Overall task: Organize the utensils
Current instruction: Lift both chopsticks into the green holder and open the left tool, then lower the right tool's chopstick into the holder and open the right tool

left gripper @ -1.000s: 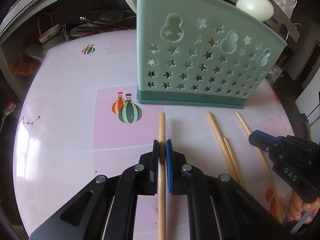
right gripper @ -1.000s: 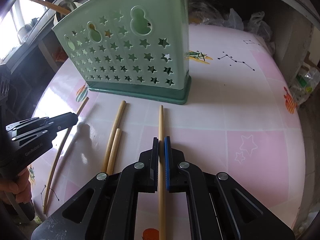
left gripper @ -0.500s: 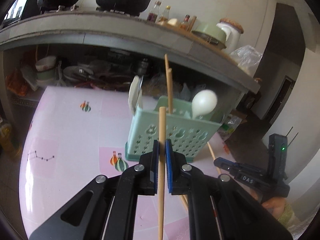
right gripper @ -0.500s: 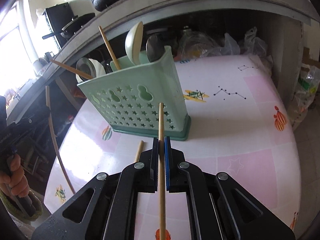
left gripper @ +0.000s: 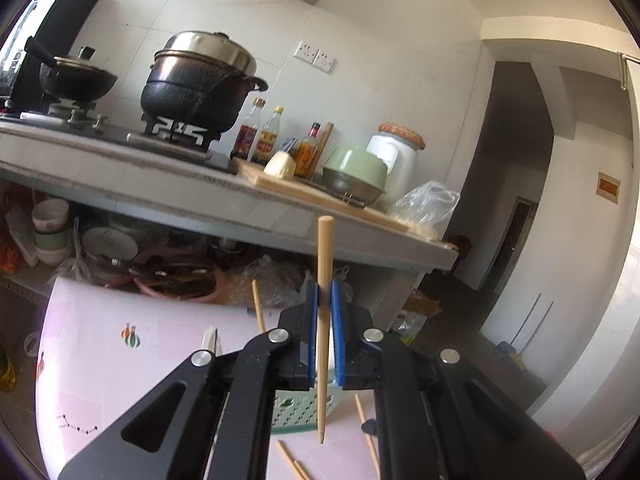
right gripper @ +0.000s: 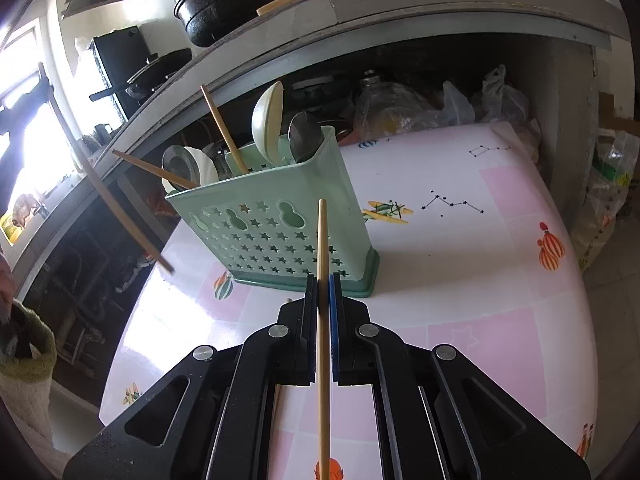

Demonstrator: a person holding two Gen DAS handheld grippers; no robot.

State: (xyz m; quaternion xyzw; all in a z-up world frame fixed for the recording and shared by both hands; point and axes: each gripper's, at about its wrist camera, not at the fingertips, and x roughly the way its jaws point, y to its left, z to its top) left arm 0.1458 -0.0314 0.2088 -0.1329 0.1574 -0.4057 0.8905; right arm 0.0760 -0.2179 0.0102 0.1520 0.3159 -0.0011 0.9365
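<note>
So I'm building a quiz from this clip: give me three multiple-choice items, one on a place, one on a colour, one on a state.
1. Where does the utensil holder stand?
A. on the pink table
B. on the stove counter
C. on the floor

2. What colour is the holder?
A. red
B. mint green
C. black

3. What is the right tool doing?
A. gaping open, empty
B. shut on a spoon
C. shut on a chopstick

Answers: 1 A, its base rests on the patterned tabletop; 2 B, its star-pierced walls are pale green; 3 C, the wooden stick is pinched between the pads.
</note>
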